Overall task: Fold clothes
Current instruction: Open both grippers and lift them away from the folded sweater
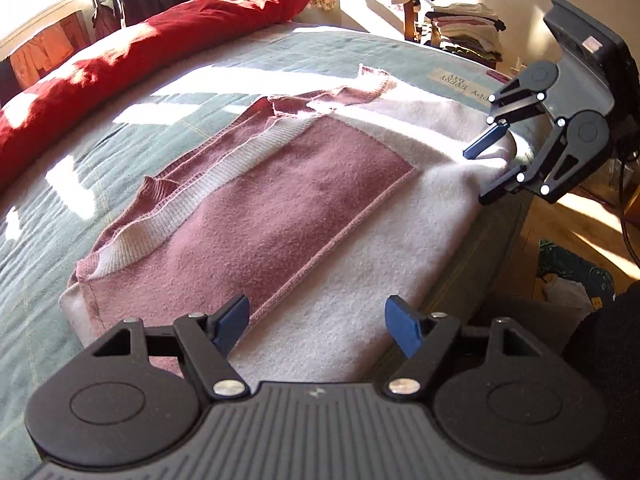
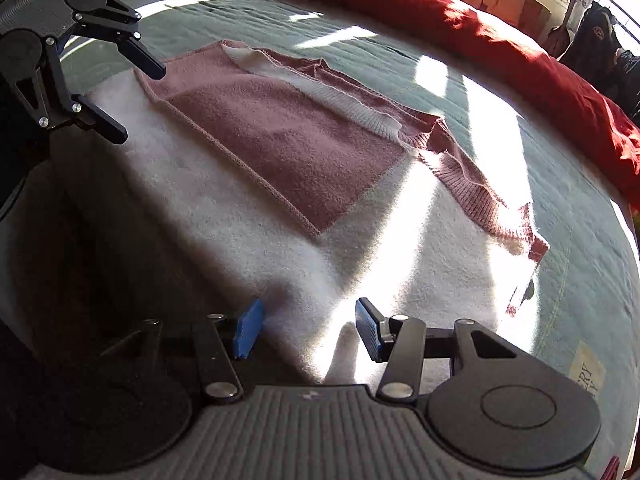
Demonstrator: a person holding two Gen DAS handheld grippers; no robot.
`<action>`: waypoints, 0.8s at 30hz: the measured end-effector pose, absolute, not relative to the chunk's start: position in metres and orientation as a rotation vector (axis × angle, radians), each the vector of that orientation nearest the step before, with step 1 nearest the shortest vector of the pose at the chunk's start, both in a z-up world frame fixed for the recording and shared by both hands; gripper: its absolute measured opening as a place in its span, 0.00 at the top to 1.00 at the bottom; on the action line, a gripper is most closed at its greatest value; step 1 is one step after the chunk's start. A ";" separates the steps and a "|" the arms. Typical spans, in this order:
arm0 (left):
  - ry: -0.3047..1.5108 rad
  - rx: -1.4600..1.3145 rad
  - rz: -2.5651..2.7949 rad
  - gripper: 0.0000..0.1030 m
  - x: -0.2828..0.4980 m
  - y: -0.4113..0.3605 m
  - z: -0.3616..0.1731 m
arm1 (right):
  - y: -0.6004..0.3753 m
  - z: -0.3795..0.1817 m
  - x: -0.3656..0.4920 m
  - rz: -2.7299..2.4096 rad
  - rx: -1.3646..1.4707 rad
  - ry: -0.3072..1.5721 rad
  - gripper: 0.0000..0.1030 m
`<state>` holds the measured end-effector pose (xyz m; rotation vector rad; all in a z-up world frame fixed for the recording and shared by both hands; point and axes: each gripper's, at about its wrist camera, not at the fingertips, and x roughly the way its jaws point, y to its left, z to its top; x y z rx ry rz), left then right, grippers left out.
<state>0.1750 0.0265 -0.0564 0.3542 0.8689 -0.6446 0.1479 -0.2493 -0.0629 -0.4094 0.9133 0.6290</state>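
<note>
Bedspread (image 1: 168,128), pale green and quilted, fills both views, with a red duvet (image 1: 132,52) bunched along its far edge. Sweater (image 1: 304,200), pink and white, lies flat on the spread near the bed's front edge, partly folded: a pink panel lies over the white body, and a ribbed cuff (image 2: 516,228) trails off at one end. Stack of folded clothes (image 1: 468,28) sits beyond the bed.

Left gripper (image 1: 316,326) hovers over the white near edge at one end of the sweater, jaws apart, nothing between the pads. Right gripper (image 2: 308,330) is over the same white edge at the other end, jaws also apart and empty.

Judged step: one fold released, next fold pending. To do it well, both grippers should probably bite the near white hem at matching spots, lift evenly, and carry it over so the edges line up with the pink panel. Stray cuff likely needs tucking first, or the bundle comes out lopsided. Pinching only the top layer would risk dragging the fold open.
</note>
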 end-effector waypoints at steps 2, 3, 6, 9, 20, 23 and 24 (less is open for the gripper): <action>0.918 0.279 -0.582 0.26 0.179 0.038 -0.076 | -0.261 -0.074 0.145 0.609 -0.329 0.923 0.39; 0.918 0.228 -0.566 0.26 0.178 0.046 -0.083 | -0.266 -0.076 0.143 0.603 -0.292 0.918 0.39; 0.906 0.118 -0.532 0.26 0.172 0.056 -0.079 | -0.280 -0.071 0.135 0.571 -0.188 0.904 0.39; 0.862 0.033 -0.515 0.21 0.161 0.058 -0.066 | -0.292 -0.054 0.125 0.554 -0.088 0.860 0.34; 0.924 -0.113 -0.447 0.16 0.156 0.060 -0.077 | -0.316 -0.076 0.110 0.487 0.104 0.875 0.33; 0.882 -0.118 -0.456 0.14 0.165 0.054 -0.055 | -0.313 -0.060 0.112 0.483 0.102 0.817 0.33; 0.878 -0.128 -0.468 0.13 0.171 0.049 -0.050 | -0.312 -0.057 0.115 0.496 0.117 0.803 0.33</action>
